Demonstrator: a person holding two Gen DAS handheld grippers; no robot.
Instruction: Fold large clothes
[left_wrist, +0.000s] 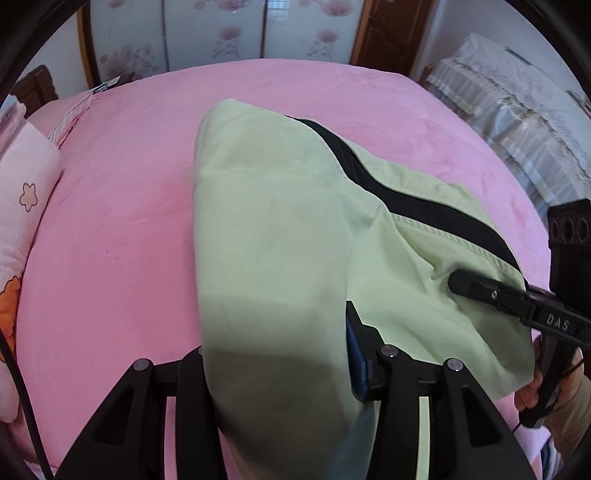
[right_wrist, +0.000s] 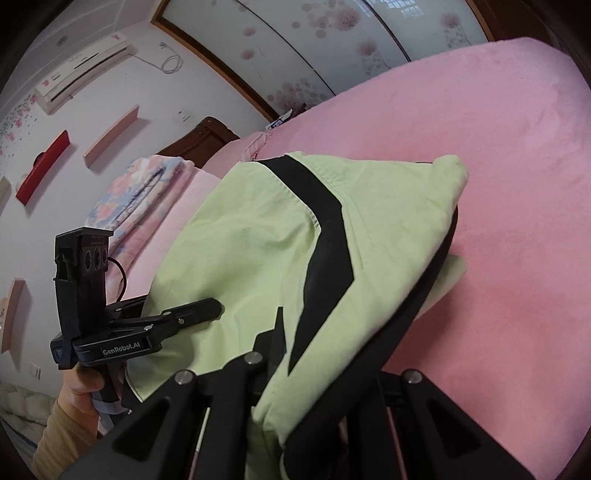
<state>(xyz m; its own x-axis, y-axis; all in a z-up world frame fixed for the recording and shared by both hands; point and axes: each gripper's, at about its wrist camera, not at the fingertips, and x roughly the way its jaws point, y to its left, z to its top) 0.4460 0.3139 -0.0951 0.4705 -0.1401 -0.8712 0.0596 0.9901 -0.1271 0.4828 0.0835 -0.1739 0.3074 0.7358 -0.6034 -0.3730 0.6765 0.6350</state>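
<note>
Cloth filled both views: a pale green garment (left_wrist: 273, 229) with a black stripe (left_wrist: 424, 210) was held up over the pink bed (left_wrist: 122, 192), its far end resting on the cover. The left gripper (left_wrist: 280, 354) was clamped on a thick fold of it, the fabric bunched between the fingers and draping over them. The right gripper (right_wrist: 280, 373) likewise had the garment pinched, with green cloth spilling over its front; in the left view its finger (left_wrist: 476, 286) pressed into the fabric beside the stripe.

Judging from this, the main risk was uneven tension. Both grips sat on bunched layers, not on a clean edge, so one layer could slide out as the hands moved apart, leaving a crooked fold. The hanging part might also drag on the plush cover and crumple underneath. A pillow (left_wrist: 22, 206) lay at the bed's left side, well apart.
</note>
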